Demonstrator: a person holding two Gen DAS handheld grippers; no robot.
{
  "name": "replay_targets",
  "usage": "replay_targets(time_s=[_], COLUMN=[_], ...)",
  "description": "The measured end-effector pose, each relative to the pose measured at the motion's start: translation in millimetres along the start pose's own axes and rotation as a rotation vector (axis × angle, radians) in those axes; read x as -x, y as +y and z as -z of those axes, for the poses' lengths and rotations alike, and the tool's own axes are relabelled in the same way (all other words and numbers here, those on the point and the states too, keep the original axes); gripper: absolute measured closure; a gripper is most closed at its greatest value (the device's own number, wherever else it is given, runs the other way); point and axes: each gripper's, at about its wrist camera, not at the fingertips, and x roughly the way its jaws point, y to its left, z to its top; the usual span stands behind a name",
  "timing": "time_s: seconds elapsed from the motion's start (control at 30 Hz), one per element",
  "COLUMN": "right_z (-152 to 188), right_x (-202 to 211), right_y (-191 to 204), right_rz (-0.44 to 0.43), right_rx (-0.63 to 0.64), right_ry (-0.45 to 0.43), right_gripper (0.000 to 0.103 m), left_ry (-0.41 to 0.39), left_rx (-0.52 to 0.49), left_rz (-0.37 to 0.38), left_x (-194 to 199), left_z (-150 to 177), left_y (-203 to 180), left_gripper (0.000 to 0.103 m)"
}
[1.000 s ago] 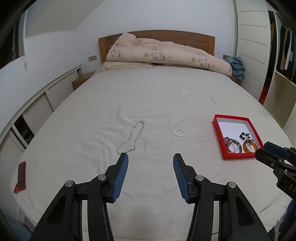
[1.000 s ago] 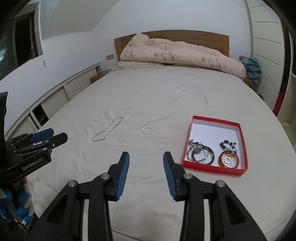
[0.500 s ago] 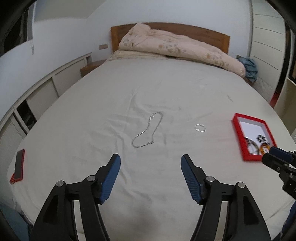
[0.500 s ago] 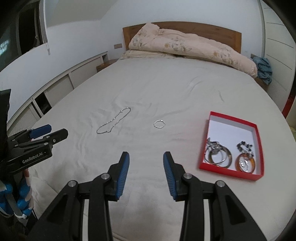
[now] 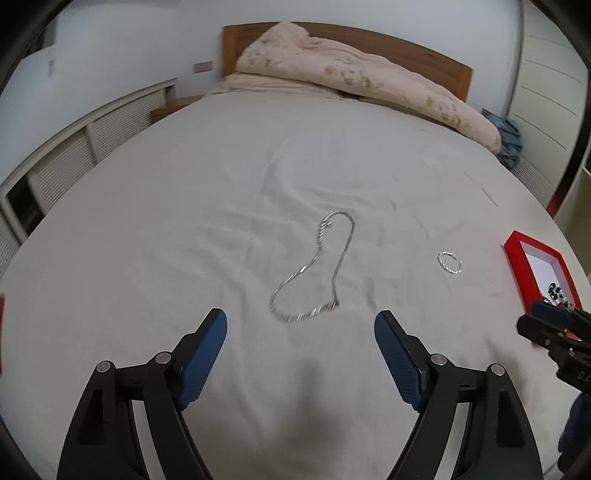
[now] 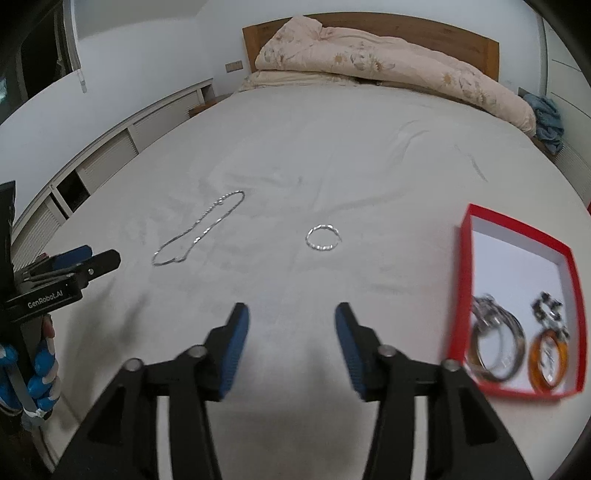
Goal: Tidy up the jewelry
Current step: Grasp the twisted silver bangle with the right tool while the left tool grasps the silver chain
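Observation:
A silver chain necklace [image 5: 314,273] lies looped on the white bed sheet, just ahead of my open left gripper [image 5: 301,325]; it also shows in the right wrist view [image 6: 199,230]. A small silver ring bracelet [image 6: 324,238] lies on the sheet ahead of my open, empty right gripper [image 6: 291,314]; it also shows in the left wrist view [image 5: 449,262]. A red jewelry box [image 6: 569,295] with a white inside stands to the right, holding silver hoops [image 6: 495,343], an orange bangle [image 6: 550,362] and a black bead piece [image 6: 548,306]. Its corner shows in the left wrist view [image 5: 517,254].
A folded floral quilt [image 6: 388,62] lies at the wooden headboard [image 6: 406,26]. A blue cloth [image 6: 546,118] sits at the far right corner. Louvered white cabinets [image 6: 110,155] run along the left side. The left gripper shows at the left edge of the right wrist view [image 6: 66,273].
Both grippers have moved forward and lower over the bed. The left gripper's jaws have opened wider and the necklace now lies close ahead of them. The right gripper has opened somewhat and neared the ring bracelet.

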Motion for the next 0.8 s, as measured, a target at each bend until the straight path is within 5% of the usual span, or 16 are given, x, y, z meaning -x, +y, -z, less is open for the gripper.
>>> replay_targets(time_s=[0.33, 0.57, 0.7, 0.8], right_z=[-35.7, -39.0, -40.9, -43.1], right_x=[-78.3, -114.1, -122.0, -125.0], right_y=[-23.8, -29.3, -28.0, -26.7], right_rz=[0.014, 0.016, 0.02, 0.016], right_rx=[-0.018, -0.014, -0.001, 0.009], right_ry=[-0.014, 0.007, -0.002, -0.002], right_gripper=[0.053, 0.053, 0.053, 0.064], left_ry=[0.034, 0.085, 0.075, 0.068], left_rx=[-0.095, -0.097, -0.117, -0.133], left_rz=[-0.022, -0.03, -0.004, 0.006], left_x=[-83.4, -107.6, -106.7, -105.5], left_z=[-24.3, -18.7, -17.7, -18.5], left_y=[-19.4, -19.3, -22.0, -25.8], left_gripper=[0.021, 0.023, 0.044, 0.058])
